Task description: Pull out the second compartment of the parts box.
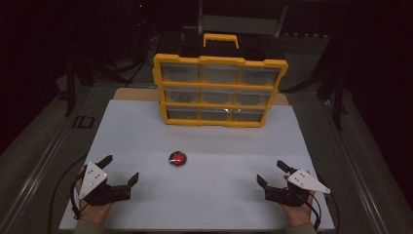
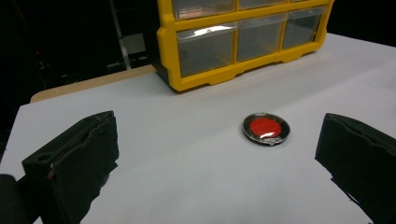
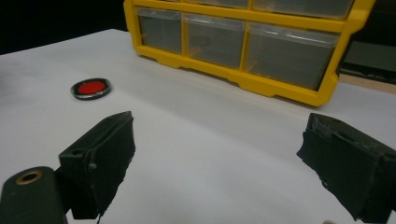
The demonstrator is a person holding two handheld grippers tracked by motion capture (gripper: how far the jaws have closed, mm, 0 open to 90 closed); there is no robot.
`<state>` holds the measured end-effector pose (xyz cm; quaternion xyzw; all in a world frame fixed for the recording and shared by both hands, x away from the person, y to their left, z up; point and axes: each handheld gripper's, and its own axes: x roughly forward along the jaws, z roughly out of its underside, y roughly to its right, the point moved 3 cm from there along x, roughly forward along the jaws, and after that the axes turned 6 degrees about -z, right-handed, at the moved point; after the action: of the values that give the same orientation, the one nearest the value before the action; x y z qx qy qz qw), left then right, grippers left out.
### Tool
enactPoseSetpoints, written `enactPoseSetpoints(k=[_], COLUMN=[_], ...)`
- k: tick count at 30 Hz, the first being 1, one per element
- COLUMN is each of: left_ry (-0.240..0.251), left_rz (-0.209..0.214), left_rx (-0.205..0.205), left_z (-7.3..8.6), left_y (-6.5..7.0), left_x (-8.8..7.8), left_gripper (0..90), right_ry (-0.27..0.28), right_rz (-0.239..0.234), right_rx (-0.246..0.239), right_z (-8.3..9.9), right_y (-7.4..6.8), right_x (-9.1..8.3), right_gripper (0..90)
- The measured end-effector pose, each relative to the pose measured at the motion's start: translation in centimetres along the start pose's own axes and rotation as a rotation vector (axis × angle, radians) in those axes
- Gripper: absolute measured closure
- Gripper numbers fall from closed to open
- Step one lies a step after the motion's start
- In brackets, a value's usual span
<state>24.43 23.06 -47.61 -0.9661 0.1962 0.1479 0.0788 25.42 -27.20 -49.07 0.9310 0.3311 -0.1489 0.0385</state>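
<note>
I held my left hand-held gripper [image 1: 121, 168] and right hand-held gripper [image 1: 274, 173] wide open and empty near the tabletop's [image 1: 146, 136] front edge; the red disc [image 1: 178, 158] lay between them, with open room all around.

A red disc [image 1: 178, 158] lies between the left gripper [image 1: 120, 170] and right gripper [image 1: 271, 172], both spread wide.
</note>
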Motion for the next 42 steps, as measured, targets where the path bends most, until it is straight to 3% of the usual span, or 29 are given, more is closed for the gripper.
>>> enactPoseSetpoints(k=[20, 42], left_ry=[-0.015, -0.021], left_rz=[-0.014, -0.015], left_rx=[0.006, 0.011], left_z=[0.2, 0.3], left_y=[0.0, 0.1], left_x=[0.2, 0.3], left_gripper=[0.0, 0.0], right_ry=[-0.011, -0.079], right_rz=[-0.022, -0.012], right_rx=[0.028, -0.032], right_z=[-0.5, -1.6], right_y=[-0.7, -2.5], right_x=[0.1, 1.6], right_gripper=[8.2, 8.2])
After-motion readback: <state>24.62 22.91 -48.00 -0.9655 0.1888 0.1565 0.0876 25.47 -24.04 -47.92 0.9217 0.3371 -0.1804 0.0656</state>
